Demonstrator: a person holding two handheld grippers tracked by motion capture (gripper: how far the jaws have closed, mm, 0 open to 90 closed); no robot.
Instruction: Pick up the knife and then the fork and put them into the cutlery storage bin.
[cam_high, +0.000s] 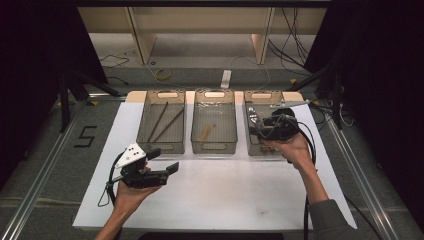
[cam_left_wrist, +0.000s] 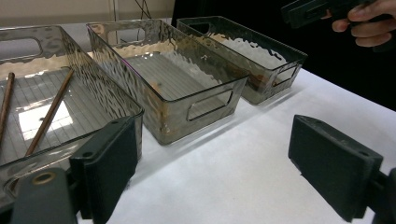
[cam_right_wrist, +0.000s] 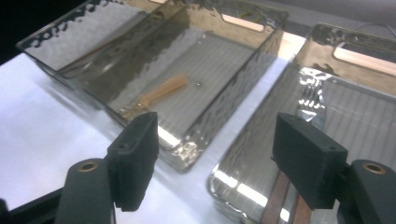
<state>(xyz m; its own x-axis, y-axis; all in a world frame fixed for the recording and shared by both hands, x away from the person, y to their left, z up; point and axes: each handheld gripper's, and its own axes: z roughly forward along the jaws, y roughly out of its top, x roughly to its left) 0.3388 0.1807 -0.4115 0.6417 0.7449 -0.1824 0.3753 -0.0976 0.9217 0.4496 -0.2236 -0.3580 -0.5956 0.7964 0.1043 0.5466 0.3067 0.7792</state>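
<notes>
Right gripper (cam_high: 261, 131) gapes empty over the right bin (cam_high: 252, 147); left gripper (cam_high: 165, 161) (also wide, empty) hovers.

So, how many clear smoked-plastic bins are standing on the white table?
3, side by side in a row: the left clear smoked-plastic bin holds two brown sticks, the middle bin a small wooden piece, and the right bin lies partly under the right gripper.

L bin (cam_high: 161, 148): 2 brown sticks (cam_high: 167, 125), lying crossed. Mid bin (cam_high: 214, 149): 1 small wooden utensil (cam_high: 204, 133). White tbl cover (cam_high: 215, 190). Floor mark "5" (cam_high: 85, 136).
</notes>
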